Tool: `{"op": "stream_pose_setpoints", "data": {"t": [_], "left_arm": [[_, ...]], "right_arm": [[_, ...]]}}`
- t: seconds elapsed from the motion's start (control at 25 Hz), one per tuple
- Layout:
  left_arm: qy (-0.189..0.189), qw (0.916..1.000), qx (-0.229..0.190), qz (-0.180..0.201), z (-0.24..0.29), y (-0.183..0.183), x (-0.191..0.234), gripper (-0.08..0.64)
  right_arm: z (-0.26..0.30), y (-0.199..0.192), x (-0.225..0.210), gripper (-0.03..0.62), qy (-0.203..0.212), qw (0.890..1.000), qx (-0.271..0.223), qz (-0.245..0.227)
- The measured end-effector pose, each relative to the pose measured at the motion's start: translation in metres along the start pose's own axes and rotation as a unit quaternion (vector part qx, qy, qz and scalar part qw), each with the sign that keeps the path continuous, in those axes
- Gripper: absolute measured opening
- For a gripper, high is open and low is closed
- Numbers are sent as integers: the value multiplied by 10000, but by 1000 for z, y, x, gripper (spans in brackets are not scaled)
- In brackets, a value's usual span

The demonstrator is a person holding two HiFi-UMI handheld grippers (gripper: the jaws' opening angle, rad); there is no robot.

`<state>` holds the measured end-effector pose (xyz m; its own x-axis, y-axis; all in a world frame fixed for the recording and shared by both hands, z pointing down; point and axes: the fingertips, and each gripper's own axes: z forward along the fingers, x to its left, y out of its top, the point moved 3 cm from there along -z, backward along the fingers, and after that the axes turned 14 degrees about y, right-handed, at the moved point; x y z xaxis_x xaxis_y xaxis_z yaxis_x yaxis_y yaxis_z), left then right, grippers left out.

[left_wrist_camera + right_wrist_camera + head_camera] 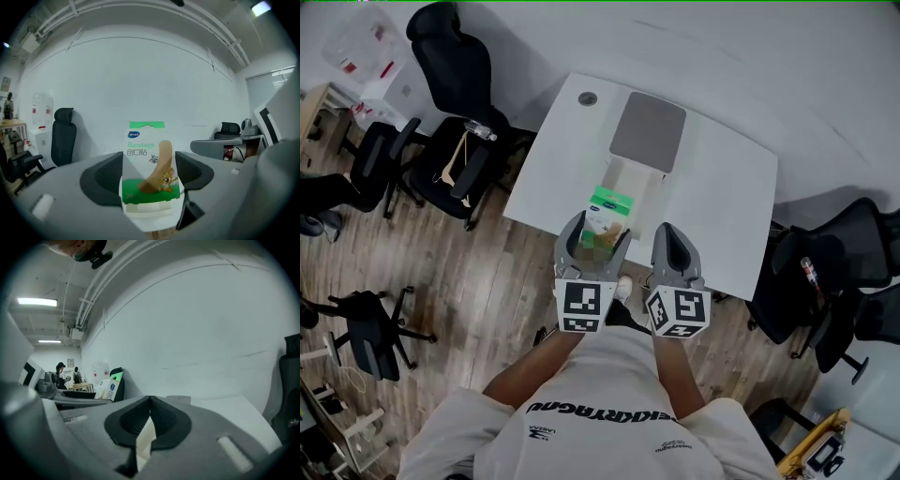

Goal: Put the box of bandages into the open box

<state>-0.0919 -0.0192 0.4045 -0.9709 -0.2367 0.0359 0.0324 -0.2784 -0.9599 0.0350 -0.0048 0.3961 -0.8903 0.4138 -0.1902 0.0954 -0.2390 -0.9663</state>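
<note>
- Your box of bandages [150,164] is thin printed card, smooth, with a slight sheen over the green and white.
- The left gripper [149,171] has a matt grey plastic shell. Its jaws are lined with black pads, finely ribbed and dull.
- Your right gripper [150,420] shows the same matt grey plastic and the same dull black ribbed pads.
- The marker cubes [584,307] have flat, matt black-and-white printed faces.
- The counter [722,197] is a smooth white top with a low sheen.
- The open box [623,180] has pale card walls. Its lid [648,131] is matt grey.
- The floor [459,281] is brown wood-grain planks with a satin finish.
- Your shirt [609,394] is soft white cloth.
</note>
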Motion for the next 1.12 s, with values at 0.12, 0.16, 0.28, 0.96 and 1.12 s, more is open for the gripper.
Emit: {"op": "stream_pose_setpoints", "data": {"t": [0.12,0.16,0.28,0.96,1.12], "left_arm": [[-55,10000,40,60,12,1,-9,365],[-78,9999,48,87,14,1,-12,364],[-117,9998,98,97,23,0,-15,364],[-65,9974,716,105,78,-29,-32,364],[-58,9962,855,129,88,-38,-34,364]], "right_arm": [[3,1,-13,-2,-50,10000,10,44],[4,1,-16,-2,-59,10000,15,50],[9,-2,-20,-2,-43,9999,85,47],[41,-25,-56,-2,54,9990,370,264],[44,-31,-63,-2,46,9985,424,334]]}}
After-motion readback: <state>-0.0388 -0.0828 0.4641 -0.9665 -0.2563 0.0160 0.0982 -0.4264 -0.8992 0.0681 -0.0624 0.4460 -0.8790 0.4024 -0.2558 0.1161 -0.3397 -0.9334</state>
